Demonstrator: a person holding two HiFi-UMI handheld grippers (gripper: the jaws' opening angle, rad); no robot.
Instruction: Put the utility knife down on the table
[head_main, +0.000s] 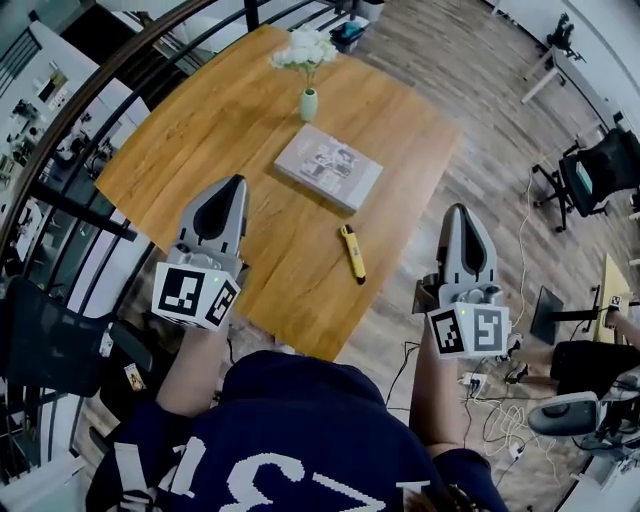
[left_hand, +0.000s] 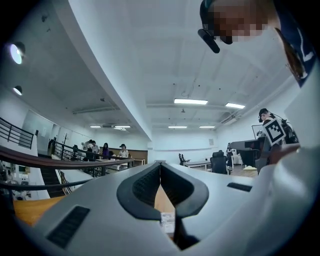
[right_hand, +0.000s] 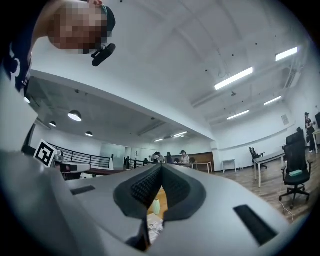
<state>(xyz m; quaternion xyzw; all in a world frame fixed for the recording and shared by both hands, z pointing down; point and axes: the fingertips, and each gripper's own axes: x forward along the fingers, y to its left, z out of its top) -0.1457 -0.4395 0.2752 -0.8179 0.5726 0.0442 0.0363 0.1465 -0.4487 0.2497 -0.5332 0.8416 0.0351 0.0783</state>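
Utility knife (head_main: 352, 252): a slim yellow bar with a dark tip at its near end. It lies flat on the wooden table (head_main: 200, 150), close to the near right edge and not far from the near corner, with nothing touching it. It looks light and rigid, with a smooth plastic shell that could slip under a loose pinch. The safest hold would probably be across the middle of the body, away from the blade end. The task looks finished, since the knife rests on the wood on its own.

A thin grey book (head_main: 328, 167) with a printed cover lies flat near the table's centre, just beyond the knife and apart from it. Further back, toward the far corner, stands a small pale green vase (head_main: 309, 104) of white flowers (head_main: 305, 47). It is upright and looks breakable.

The table top is warm, matt wood with rounded corners.

The left gripper (head_main: 236, 182) hangs above the near left edge. The right gripper (head_main: 458, 210) is off the table, beyond the near right edge. Both are smooth grey shells with ribbed black pads, and on both the pads are pressed together with nothing between them.
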